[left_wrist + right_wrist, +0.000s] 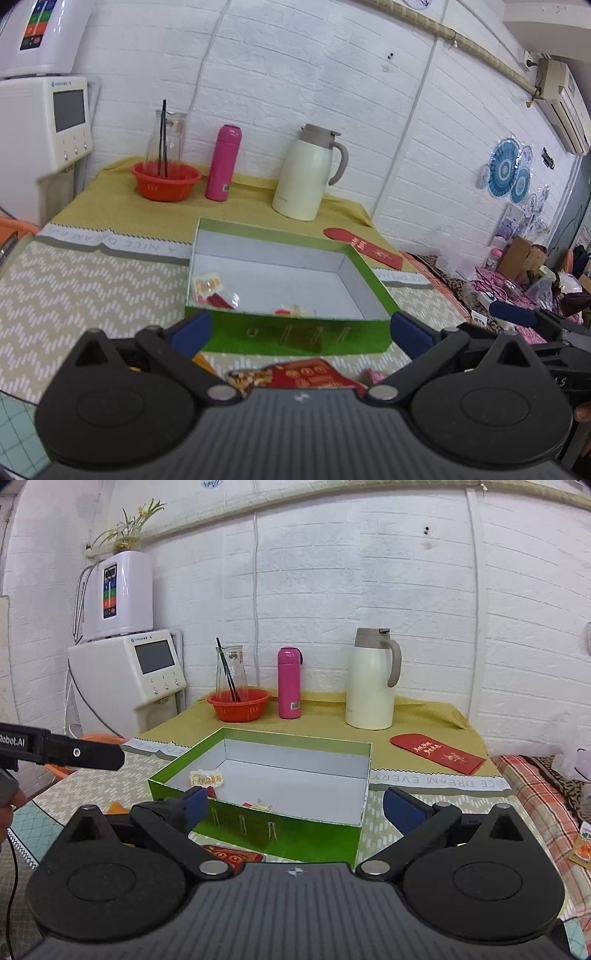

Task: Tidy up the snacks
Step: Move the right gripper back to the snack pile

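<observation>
Table runs under both your grippers, patterned cloth near you, yellow cloth at the far end. Green box sits straight ahead of your left gripper, near wall just past the fingertips; from your right gripper it's ahead and slightly left, one corner toward you. Box is open on top, white inside. White jug, pink bottle and orange basket stand along the wall beyond the box, well apart from it. Red envelope lies flat, ahead-right of your right gripper, beside the box's far right corner. Red snack pack lies on the cloth just under your left gripper, between its body and the box, partly hidden. Snacks in the box: yellow-label packet in the near-left corner, red one just beside it, another small one against the near wall. Both grippers: fingers spread wide, nothing between them.
</observation>
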`<state>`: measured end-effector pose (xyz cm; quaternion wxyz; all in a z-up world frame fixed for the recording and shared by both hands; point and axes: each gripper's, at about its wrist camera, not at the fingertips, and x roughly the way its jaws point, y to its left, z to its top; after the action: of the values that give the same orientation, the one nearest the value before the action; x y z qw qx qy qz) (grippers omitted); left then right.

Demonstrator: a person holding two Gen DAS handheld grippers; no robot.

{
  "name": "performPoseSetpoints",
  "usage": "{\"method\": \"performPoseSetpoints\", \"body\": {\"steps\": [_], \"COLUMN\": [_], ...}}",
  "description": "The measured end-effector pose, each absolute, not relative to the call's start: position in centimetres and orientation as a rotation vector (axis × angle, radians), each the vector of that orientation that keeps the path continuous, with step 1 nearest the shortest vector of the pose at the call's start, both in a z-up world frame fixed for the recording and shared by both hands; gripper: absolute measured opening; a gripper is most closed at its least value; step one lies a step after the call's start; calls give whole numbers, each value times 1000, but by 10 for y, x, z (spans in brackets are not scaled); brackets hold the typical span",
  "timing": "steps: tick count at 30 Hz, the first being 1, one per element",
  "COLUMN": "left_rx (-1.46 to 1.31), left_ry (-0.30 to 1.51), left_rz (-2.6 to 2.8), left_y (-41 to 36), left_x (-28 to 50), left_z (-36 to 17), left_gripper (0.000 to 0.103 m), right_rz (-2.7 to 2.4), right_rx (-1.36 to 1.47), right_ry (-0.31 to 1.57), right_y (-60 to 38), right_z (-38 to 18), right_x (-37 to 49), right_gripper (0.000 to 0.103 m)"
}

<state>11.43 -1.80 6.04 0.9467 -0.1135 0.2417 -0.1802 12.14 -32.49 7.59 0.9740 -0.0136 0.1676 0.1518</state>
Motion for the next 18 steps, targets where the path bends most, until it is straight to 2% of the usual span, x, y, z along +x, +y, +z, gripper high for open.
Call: {"method": "performPoseSetpoints", "body": {"steps": [6,18], "left_rx": [-224,-333], "left_ry": [561,750], "left_rz": [-440,-554], "left_y": [-26,-65], "left_x": [75,46], "left_z": [27,-28], "left_gripper": [102,101], "right_rz": [263,153], "right_rx": [-8,12], "right_ry": [290,525], "right_y": [-340,-360], "right_z": [50,-15], "right_x": [81,79], "right_gripper": [103,103]}}
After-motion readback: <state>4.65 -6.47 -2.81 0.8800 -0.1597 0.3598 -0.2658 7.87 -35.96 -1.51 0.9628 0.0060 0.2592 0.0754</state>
